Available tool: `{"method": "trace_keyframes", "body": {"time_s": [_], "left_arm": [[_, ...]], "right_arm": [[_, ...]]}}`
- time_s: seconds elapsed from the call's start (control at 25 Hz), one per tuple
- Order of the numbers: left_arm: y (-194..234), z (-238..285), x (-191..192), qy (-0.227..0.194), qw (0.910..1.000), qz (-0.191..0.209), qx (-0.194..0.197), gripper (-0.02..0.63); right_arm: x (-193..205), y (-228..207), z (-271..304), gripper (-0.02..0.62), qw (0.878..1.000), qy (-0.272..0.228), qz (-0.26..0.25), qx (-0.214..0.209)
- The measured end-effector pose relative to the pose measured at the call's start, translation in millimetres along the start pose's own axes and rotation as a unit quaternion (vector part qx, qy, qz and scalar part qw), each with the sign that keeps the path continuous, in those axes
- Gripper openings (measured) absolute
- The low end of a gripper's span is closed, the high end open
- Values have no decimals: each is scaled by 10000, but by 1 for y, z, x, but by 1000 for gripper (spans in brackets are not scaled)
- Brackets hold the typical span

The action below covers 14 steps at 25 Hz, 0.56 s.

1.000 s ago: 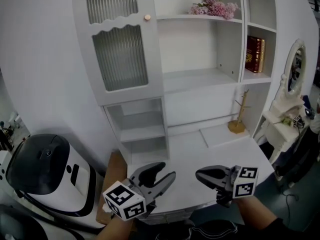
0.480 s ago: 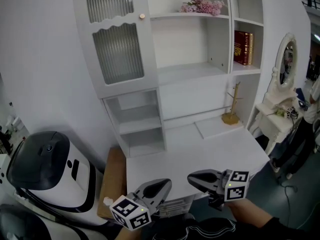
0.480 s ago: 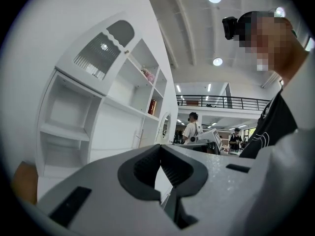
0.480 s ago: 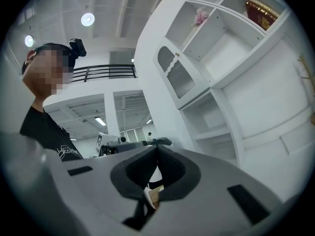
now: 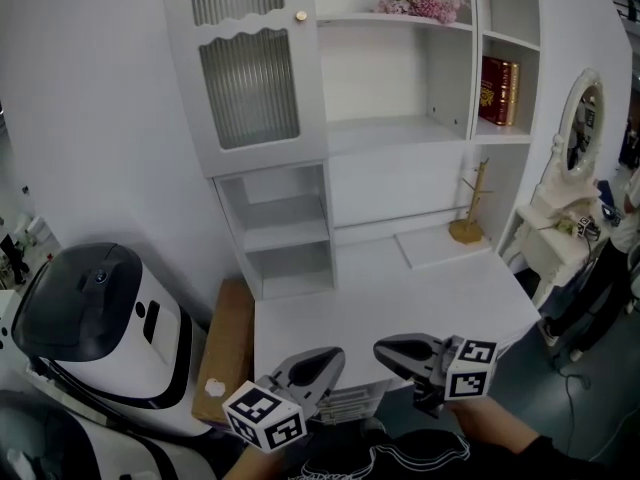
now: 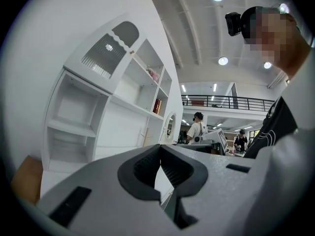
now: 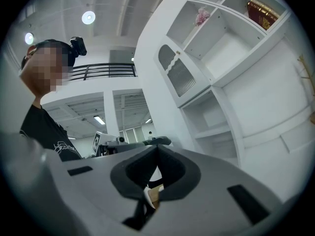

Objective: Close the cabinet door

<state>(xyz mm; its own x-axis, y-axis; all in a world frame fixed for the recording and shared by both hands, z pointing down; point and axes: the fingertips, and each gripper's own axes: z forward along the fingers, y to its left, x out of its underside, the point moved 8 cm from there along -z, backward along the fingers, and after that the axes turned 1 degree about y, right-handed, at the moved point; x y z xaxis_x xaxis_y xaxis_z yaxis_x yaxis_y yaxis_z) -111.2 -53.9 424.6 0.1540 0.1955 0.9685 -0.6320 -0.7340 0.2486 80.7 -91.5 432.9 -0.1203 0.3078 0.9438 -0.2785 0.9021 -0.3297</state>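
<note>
at the near edge of the white desk top, low in the head view, both hand-held tools point level toward the wall unit. the left gripper has its jaws closed tip to tip with nothing between them, which the left gripper view shows plainly; its marker cube sits toward the person. the right gripper is likewise closed and empty, the dark pads meeting at the tip in the right gripper view, with its own marker cube behind. neither tool touches the furniture. the cabinet door, white with ribbed glass panels and a small round knob at its right edge, is high on the left of the unit, well apart from both grippers, and looks to lie flat against the front of its compartment. open shelves sit just below it. to the right are pink flowers on the top shelf, a red book in a side compartment and a small wooden stand on the desk. a black-and-white machine stands on the floor at left, beside a brown board.
</note>
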Motion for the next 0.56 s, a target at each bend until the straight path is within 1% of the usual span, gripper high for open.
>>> {"method": "trace_keyframes", "body": {"time_s": [0.32, 0.56], "left_arm": [[7, 4, -2, -33, 9999, -135, 16, 5], [6, 6, 1, -80, 9997, -228, 25, 5]], "right_arm": [[0, -5, 4, 2, 10000, 60, -40, 21], [2, -7, 1, 2, 9999, 68, 46, 85]]}}
